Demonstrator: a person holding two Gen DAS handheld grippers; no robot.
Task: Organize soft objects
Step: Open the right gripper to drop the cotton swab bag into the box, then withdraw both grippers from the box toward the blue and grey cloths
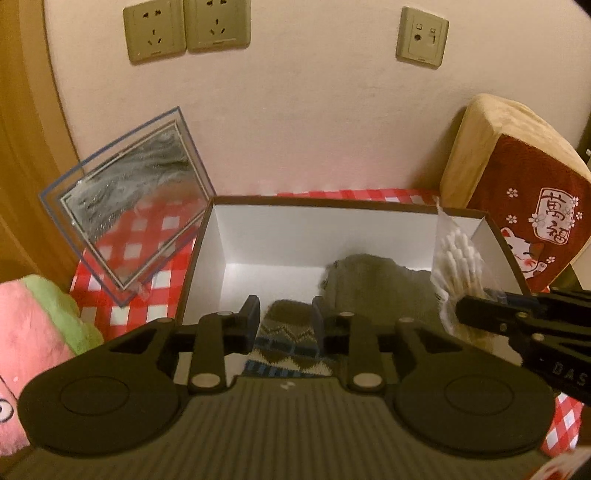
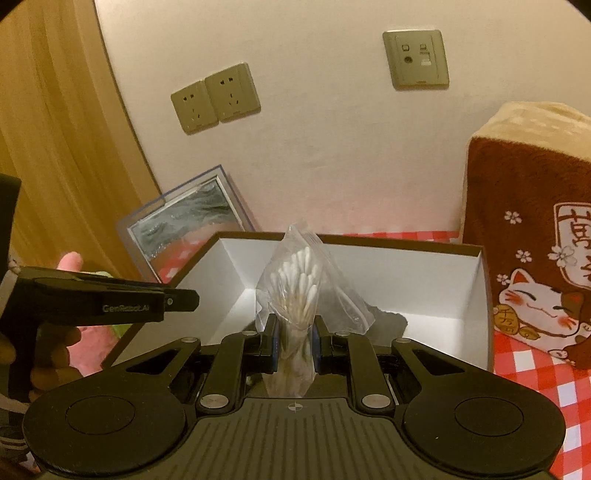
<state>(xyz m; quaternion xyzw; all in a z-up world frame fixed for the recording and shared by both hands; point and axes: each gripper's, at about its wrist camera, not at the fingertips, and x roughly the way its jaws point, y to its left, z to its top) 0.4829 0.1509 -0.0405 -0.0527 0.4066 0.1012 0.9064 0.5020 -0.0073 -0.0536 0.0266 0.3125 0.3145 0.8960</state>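
White box (image 2: 424, 280) interior behind cotton-swab bag (image 2: 295, 295), upright, pinched between right hand-held gripper (image 2: 293, 341) pads.

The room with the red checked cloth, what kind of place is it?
Probably a room in someone's home: wall sockets, a checked cloth, a lucky-cat cushion and a plush toy around an open box.

Left claw (image 1: 284, 317) parted, right claw (image 2: 293, 338) clamped shut
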